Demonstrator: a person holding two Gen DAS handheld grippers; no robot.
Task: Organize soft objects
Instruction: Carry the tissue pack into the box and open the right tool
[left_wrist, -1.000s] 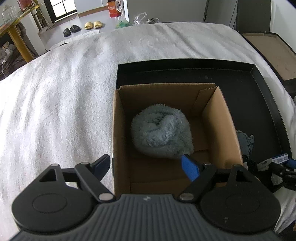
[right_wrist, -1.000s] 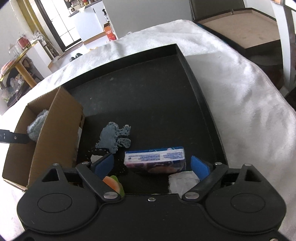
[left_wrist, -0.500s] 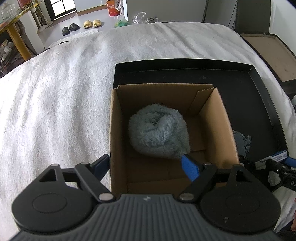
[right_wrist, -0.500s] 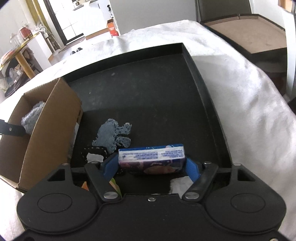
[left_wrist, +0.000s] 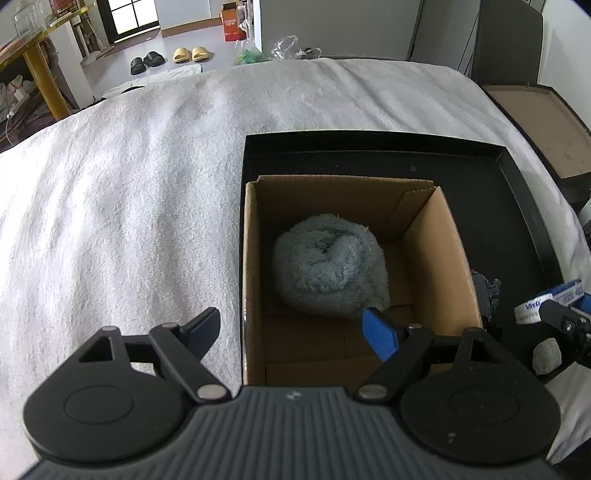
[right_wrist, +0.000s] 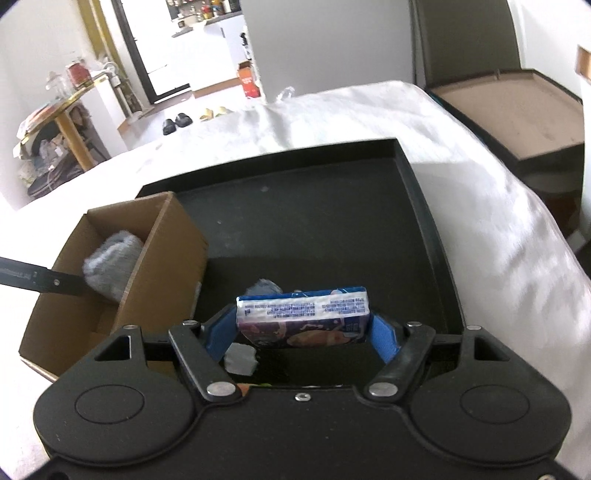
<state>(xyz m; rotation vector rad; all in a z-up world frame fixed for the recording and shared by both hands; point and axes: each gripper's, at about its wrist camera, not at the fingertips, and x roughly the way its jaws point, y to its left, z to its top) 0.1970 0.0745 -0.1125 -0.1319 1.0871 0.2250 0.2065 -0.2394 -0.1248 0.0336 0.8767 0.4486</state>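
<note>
Jaws on my right gripper clamp the blue tissue pack above the black tray, while my left gripper gapes wide over the near edge of the cardboard box, the fluffy blue-grey towel lying inside just ahead of its fingertips.

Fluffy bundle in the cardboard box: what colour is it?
Pale grey-blue. The fluffy bundle shows best in the left wrist view, inside the cardboard box.

Blue lettering beginning "Vin" shows on the white end of the tissue pack at far right; its side-panel print is too small to read.
</note>
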